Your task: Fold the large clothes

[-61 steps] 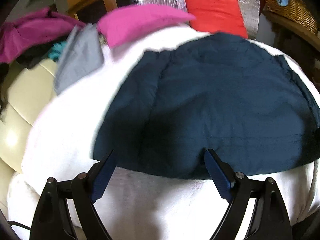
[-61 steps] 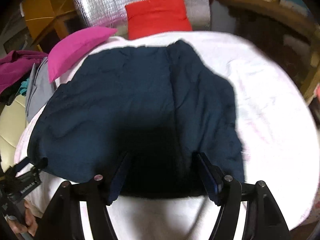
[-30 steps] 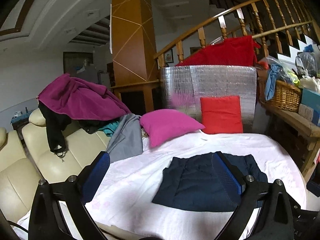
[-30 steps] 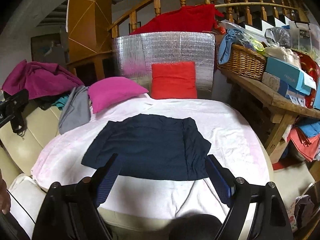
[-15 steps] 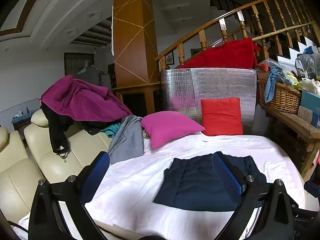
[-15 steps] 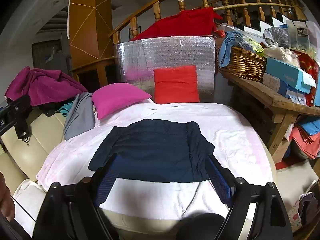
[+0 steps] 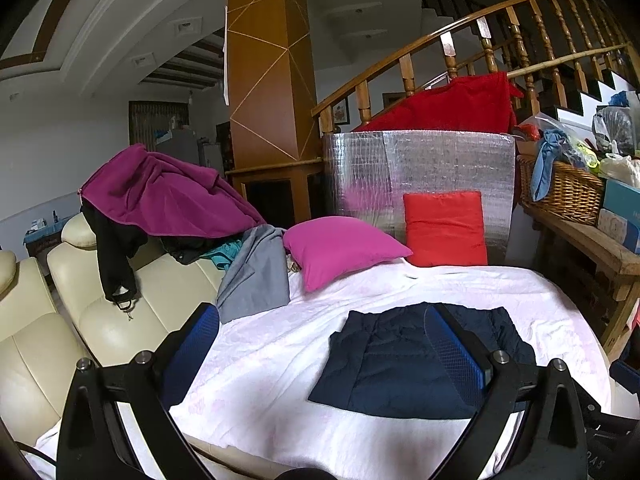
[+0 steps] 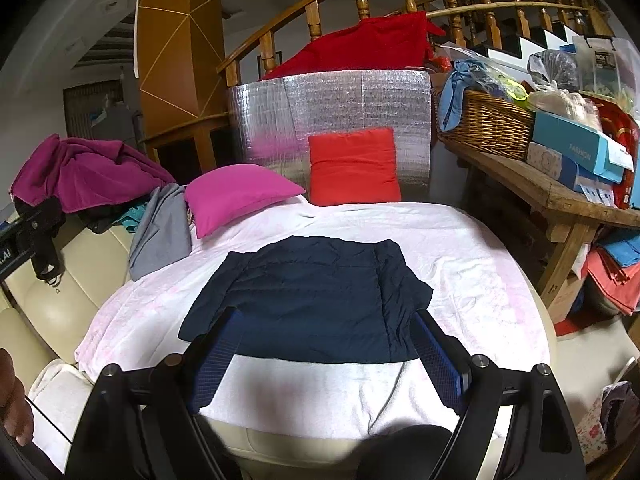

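White sheet (image 8: 472, 264) covers surface, folded navy garment (image 8: 316, 300) flat on it; cream sofa (image 7: 104, 320) beside; both jaws apart, empty.

Both fisheye cameras look forward between their own dark jaws, well back from the work. The left wrist view sits to the left and tilts only slightly down, taking in ceiling, the cream leather sofa (image 7: 100, 320) and the wooden stair railing (image 7: 460, 40). The right wrist view sits further right and tilts more steeply, looking down over the white-covered bed (image 8: 480, 280). Both share the folded navy garment (image 7: 400, 364) (image 8: 316, 300), the magenta pillow (image 7: 340, 248) (image 8: 236, 196), the red cushion (image 7: 444, 228) (image 8: 354, 166) and the wicker basket (image 7: 568, 192) (image 8: 488, 124).
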The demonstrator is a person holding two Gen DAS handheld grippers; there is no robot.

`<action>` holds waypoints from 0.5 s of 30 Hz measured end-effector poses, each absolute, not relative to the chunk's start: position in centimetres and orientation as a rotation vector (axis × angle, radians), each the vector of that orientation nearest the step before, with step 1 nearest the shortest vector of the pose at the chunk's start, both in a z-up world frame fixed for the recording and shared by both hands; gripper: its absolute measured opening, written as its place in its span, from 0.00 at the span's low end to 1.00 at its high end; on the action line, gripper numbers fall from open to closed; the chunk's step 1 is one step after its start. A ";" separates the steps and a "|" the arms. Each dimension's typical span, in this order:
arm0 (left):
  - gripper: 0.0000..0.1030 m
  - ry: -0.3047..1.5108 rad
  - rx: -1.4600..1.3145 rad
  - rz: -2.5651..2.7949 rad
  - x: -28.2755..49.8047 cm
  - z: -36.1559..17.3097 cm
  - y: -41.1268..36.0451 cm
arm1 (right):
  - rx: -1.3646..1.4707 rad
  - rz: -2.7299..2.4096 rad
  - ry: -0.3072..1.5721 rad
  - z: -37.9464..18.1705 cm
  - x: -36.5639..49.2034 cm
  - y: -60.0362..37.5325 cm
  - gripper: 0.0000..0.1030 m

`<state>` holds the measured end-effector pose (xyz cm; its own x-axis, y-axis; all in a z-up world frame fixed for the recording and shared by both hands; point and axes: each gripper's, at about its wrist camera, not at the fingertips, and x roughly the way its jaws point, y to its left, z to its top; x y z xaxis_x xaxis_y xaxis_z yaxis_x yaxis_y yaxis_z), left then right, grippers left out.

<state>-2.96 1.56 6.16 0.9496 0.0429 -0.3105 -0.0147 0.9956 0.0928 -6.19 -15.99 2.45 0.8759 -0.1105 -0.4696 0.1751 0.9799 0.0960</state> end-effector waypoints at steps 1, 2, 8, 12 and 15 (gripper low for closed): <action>0.99 0.319 0.090 0.029 -3.0 6.1 1.6 | 0.138 -0.148 0.481 2.4 -6.2 -16.0 0.85; 0.99 0.318 0.090 0.030 -3.0 6.1 1.6 | 0.139 -0.147 0.482 2.4 -6.2 -16.0 0.85; 0.99 0.321 0.090 0.029 -2.9 6.1 1.6 | 0.138 -0.147 0.484 2.3 -6.1 -15.8 0.85; 0.99 0.326 0.091 0.031 -2.8 5.9 1.7 | 0.137 -0.145 0.486 2.3 -6.0 -15.8 0.85; 0.99 0.327 0.093 0.032 -2.9 5.8 1.7 | 0.140 -0.144 0.488 2.2 -6.0 -15.7 0.85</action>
<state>-2.86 1.68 5.80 0.9464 0.0469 -0.3196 -0.0168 0.9952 0.0962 -5.96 -15.71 2.21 0.8736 -0.1044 -0.4754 0.1709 0.9803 0.0989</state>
